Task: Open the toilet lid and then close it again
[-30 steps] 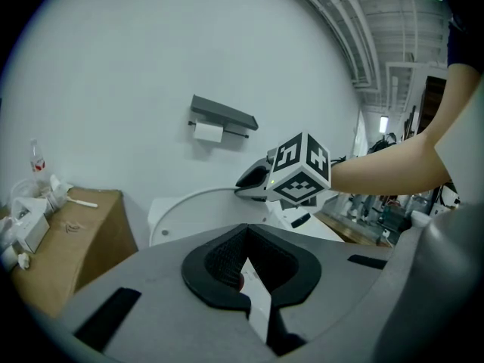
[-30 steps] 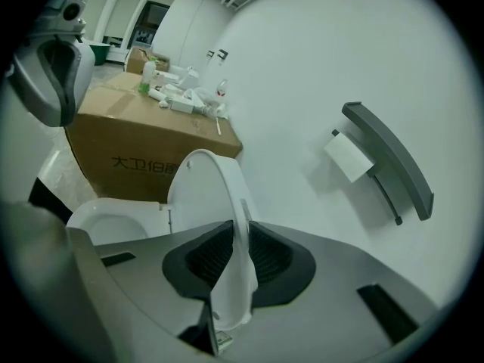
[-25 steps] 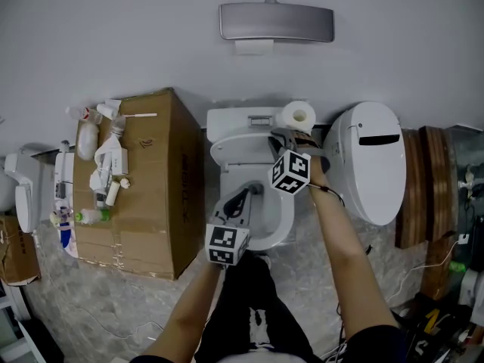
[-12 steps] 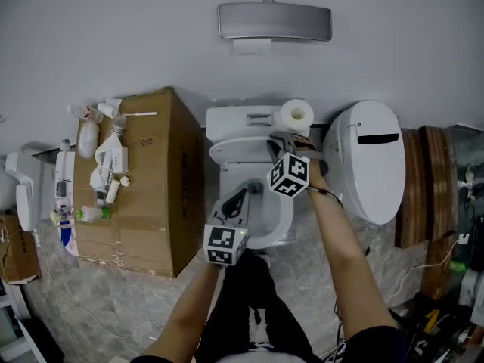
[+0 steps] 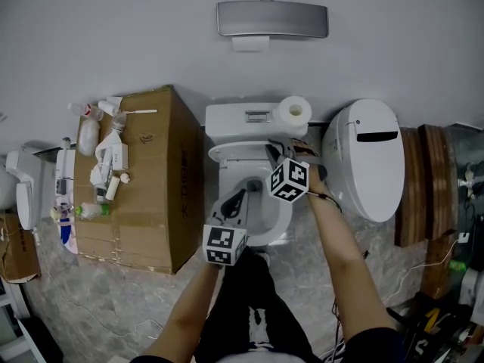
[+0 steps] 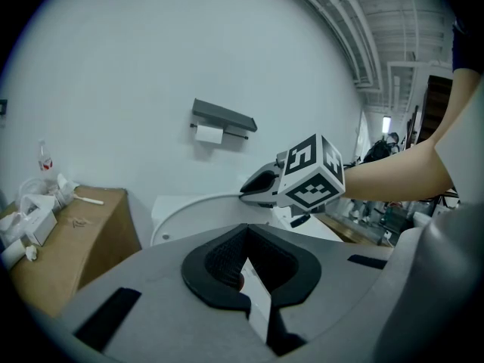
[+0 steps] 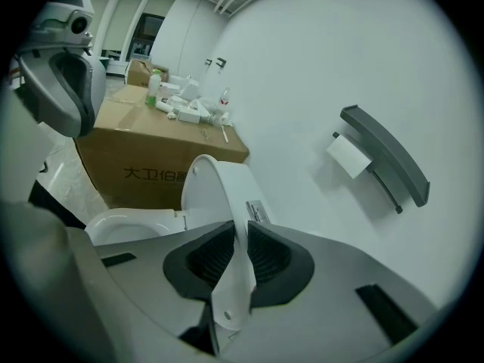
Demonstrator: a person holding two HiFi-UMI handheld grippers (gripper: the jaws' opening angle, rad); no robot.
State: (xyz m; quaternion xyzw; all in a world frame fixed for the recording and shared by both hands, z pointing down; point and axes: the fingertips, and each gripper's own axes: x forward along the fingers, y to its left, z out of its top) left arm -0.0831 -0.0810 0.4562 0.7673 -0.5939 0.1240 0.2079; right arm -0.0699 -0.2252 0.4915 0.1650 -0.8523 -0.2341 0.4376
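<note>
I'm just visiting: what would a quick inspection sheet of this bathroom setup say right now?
Surface: grey stone-pattern floor.
Job's things: toilet lid raised; seat down.
Clutter: bottles and tubes on a cardboard box; paper roll on the tank.
Grippers: right gripper jaws clamped on the lid's edge; left gripper jaws shut, empty.
Cables: thin cable on the floor at right.
Surroundings: paper holder on the wall; white oval unit beside the toilet.
</note>
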